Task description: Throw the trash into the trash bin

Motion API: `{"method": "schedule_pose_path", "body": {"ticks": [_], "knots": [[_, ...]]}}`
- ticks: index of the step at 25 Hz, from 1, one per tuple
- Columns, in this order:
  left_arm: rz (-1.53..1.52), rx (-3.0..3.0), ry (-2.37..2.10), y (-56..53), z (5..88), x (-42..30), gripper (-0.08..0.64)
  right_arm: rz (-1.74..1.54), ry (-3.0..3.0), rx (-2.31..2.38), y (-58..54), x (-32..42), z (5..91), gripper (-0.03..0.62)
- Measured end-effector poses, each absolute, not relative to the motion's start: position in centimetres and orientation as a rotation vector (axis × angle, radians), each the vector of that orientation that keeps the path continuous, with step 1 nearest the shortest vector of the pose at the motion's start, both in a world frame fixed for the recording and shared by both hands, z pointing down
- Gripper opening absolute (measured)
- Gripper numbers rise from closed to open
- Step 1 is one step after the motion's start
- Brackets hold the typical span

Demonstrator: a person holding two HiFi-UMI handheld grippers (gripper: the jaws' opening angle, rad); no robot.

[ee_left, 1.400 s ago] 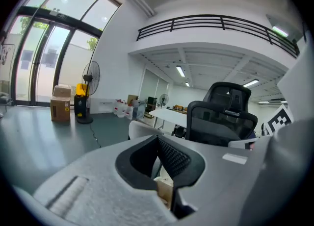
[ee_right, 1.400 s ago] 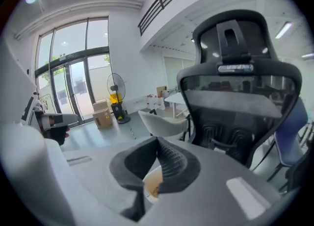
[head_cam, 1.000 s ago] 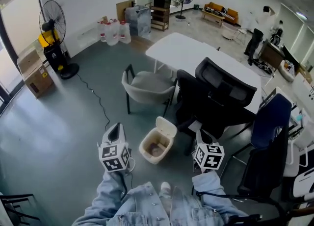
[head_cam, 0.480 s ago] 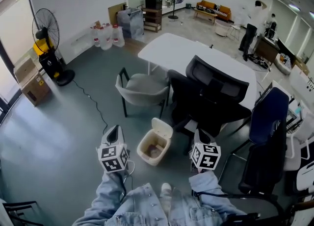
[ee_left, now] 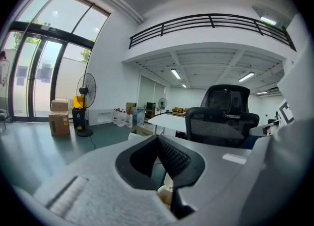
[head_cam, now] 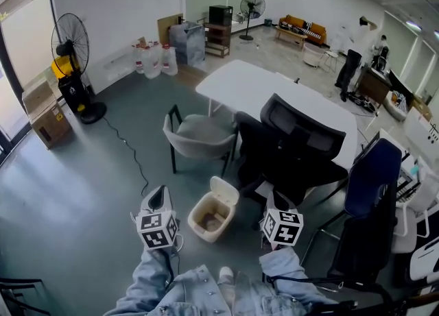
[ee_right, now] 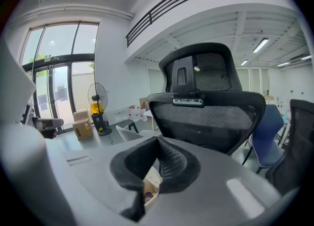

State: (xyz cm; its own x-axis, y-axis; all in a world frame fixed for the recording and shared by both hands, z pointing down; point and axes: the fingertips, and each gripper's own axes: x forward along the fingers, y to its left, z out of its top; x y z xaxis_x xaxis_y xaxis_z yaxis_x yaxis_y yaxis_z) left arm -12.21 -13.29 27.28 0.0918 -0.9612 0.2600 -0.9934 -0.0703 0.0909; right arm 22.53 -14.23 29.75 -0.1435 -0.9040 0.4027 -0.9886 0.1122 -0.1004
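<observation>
Both pairs of jaws are sitting pressed together with nothing between them. The left gripper point(head_cam: 159, 195) and the right gripper point(head_cam: 274, 201) are hovering either side of the trash bin point(head_cam: 197, 213), which is standing open on the floor point(head_cam: 82, 171) just ahead and below, with trash point(head_cam: 211, 223) lying inside. A black office chair point(head_cam: 295, 140) is crowding the right gripper, and a grey chair point(head_cam: 200, 133) and the white bench point(head_cam: 274, 85) are standing beyond.
</observation>
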Motion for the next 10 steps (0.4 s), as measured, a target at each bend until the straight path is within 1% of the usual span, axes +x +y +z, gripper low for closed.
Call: {"method": "schedule_pose_path", "body": {"ticks": [10], "knots": [[0.172,2.125,-1.946,-13.41,27.7,-12.29,0.009,0.493,-2.148,1.872,-14.51,22.03,29.51,0.003]]}}
